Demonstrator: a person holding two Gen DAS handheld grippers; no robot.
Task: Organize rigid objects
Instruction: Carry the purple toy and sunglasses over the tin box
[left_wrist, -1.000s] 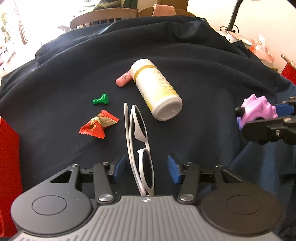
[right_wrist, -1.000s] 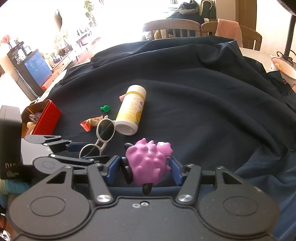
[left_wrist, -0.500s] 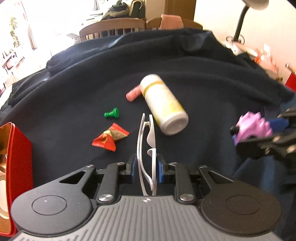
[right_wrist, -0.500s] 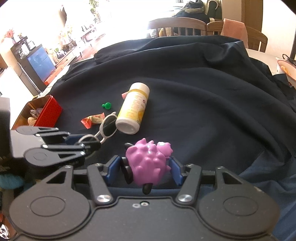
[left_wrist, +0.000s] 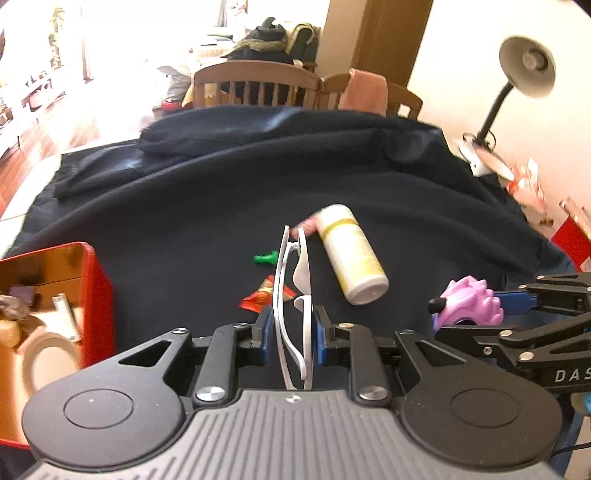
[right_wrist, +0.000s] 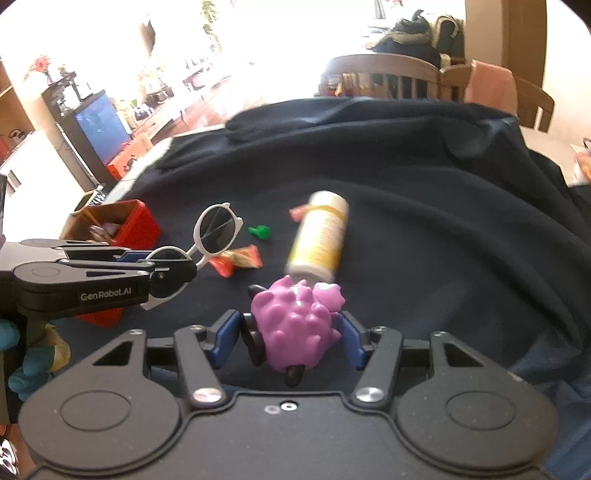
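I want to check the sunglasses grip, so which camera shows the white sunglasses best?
Right wrist view: the white sunglasses appear side-on, both lenses visible, pinched in the left claw. The left wrist view shows them only edge-on.

The left claw (left_wrist: 293, 338) clamps folded white plastic sunglasses (left_wrist: 293, 295) between its blue pads. A white-and-yellow cylindrical bottle (left_wrist: 352, 254) lies at one o'clock, an open red metal box (left_wrist: 98, 288) at nine, a spiky purple toy (left_wrist: 471, 301) at three.
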